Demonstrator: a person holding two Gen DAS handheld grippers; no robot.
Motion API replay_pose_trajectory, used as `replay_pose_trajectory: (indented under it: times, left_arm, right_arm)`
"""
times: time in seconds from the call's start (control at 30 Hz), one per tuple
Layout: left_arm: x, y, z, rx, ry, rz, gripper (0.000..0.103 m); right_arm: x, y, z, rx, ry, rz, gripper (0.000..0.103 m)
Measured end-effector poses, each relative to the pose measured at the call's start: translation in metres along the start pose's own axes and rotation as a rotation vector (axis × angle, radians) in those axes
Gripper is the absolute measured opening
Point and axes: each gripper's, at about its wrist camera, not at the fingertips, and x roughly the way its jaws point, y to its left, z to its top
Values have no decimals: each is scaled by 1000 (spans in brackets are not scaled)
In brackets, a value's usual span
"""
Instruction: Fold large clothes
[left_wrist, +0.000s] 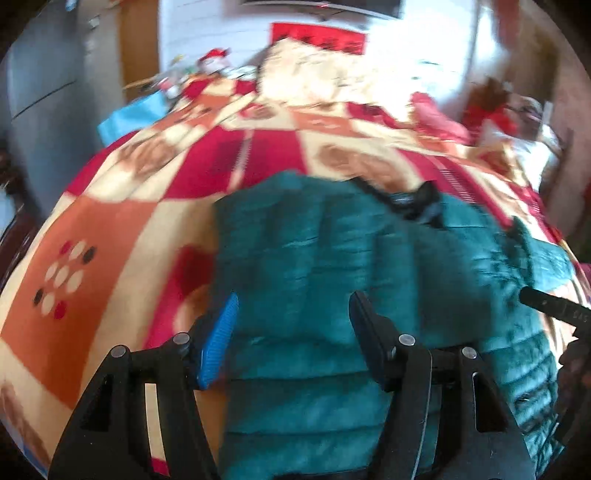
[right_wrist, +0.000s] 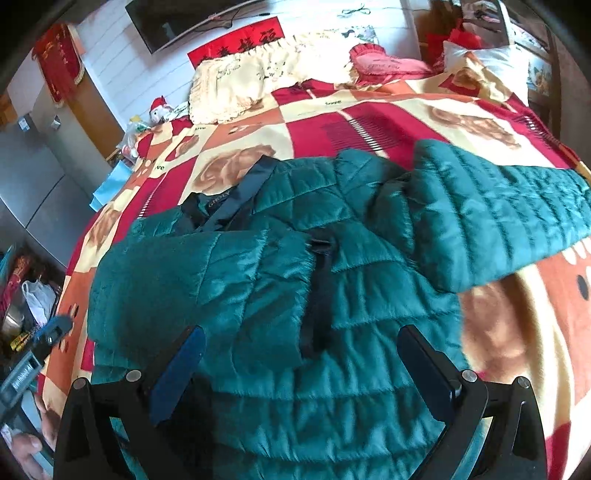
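Note:
A teal quilted puffer jacket (right_wrist: 332, 280) lies on the bed, collar (right_wrist: 218, 206) toward the far side. Its left sleeve (right_wrist: 207, 280) is folded across the front, and its right sleeve (right_wrist: 495, 214) spreads out to the right. It also shows in the left wrist view (left_wrist: 332, 266), blurred. My left gripper (left_wrist: 291, 306) is open and empty over the jacket's left edge. My right gripper (right_wrist: 299, 336) is open and empty just above the jacket's lower front, near the dark zipper (right_wrist: 317, 295). The left gripper's tip (right_wrist: 51, 332) shows at the right wrist view's left edge.
The bed carries a red, orange and cream patterned blanket (right_wrist: 332, 122). A cream pillow (right_wrist: 251, 85) and a pink heart cushion (right_wrist: 384, 62) lie at the head. A grey cabinet (right_wrist: 33, 181) and floor clutter (right_wrist: 29, 295) stand on the left.

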Motion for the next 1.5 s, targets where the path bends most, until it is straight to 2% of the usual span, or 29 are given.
replay_pose_trajectory:
  times: [0.1,0.13,0.2,0.3,0.37,0.4,0.57,0.67,0.77,0.8,0.83,0.9,0.93,1.03,1.1,1.27,1.37,1.5]
  left_arm:
    - [10,18,-4,-44,17,31,62]
    - [11,22,-7,-51,19,37,62]
    - [14,27,-6,-64,22,45,62]
    - [17,25,-2,-58,14,55,62]
    - [20,19,3,-41,10,64,62]
    - [21,18,4,-37,9,65,62]
    - [31,12,6,-18,15,75,62]
    - [36,7,5,-1,27,92,62]
    - [35,4,4,14,24,95,62]
    - [33,3,5,16,20,93,62]
    - [31,3,6,17,16,89,62]
    - [26,3,11,7,1,81,62]
    - [23,4,13,-4,-10,76,62]
    - [21,3,23,-44,-36,52,62]
    - [26,-3,29,-52,-34,47,62]
    - [57,-17,29,-34,19,97,63]
    - [76,-18,23,-40,64,106,63]
    - [84,-19,17,-42,49,100,64]
  right_arm:
    - [28,7,8,16,65,3,102]
    - [38,10,9,15,92,9,98]
    - [50,18,10,-10,121,25,58]
    - [48,32,12,-89,35,-11,32]
    - [41,41,17,-160,-31,-40,20]
    - [36,45,22,-194,-66,-61,18]
    - [18,44,50,-251,-201,-193,15]
    - [37,33,63,-263,-187,-275,15]
    - [66,12,68,-212,-97,-236,16]
    - [70,6,67,-189,-68,-240,20]
    - [69,3,66,-170,-62,-237,26]
    - [55,0,62,-145,-95,-234,52]
    - [46,0,61,-135,-117,-231,54]
    - [16,7,54,-125,-165,-172,55]
    - [7,22,55,-161,-158,-112,56]
    - [29,62,50,-288,-82,-47,56]
    - [54,66,47,-314,-50,-83,56]
    - [98,48,52,-282,9,-189,56]
